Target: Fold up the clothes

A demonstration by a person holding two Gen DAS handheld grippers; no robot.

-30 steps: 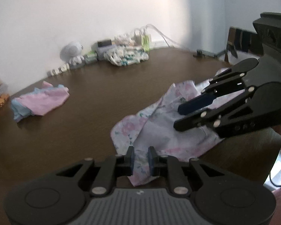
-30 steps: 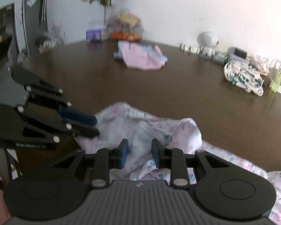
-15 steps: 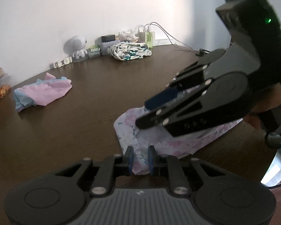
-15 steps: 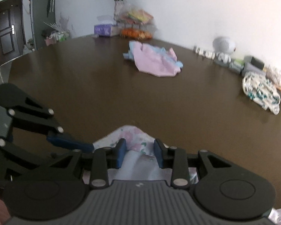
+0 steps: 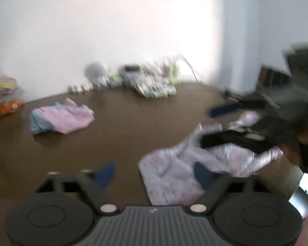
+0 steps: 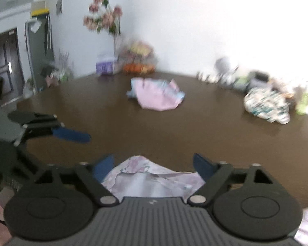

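Both grippers are being held spread wide, nothing pinched: the left gripper and the right gripper are being hovered over the floral garment, which is lying crumpled at the near edge of the counter. A fold is judged to be in progress; next, fresh edges need to be pinched

Both views smear with motion blur. The clutter along the wall is too soft to name, and the print on the floral garment can't be read. The right gripper is a dark streak, cut off at the edge; its body covers part of the garment.
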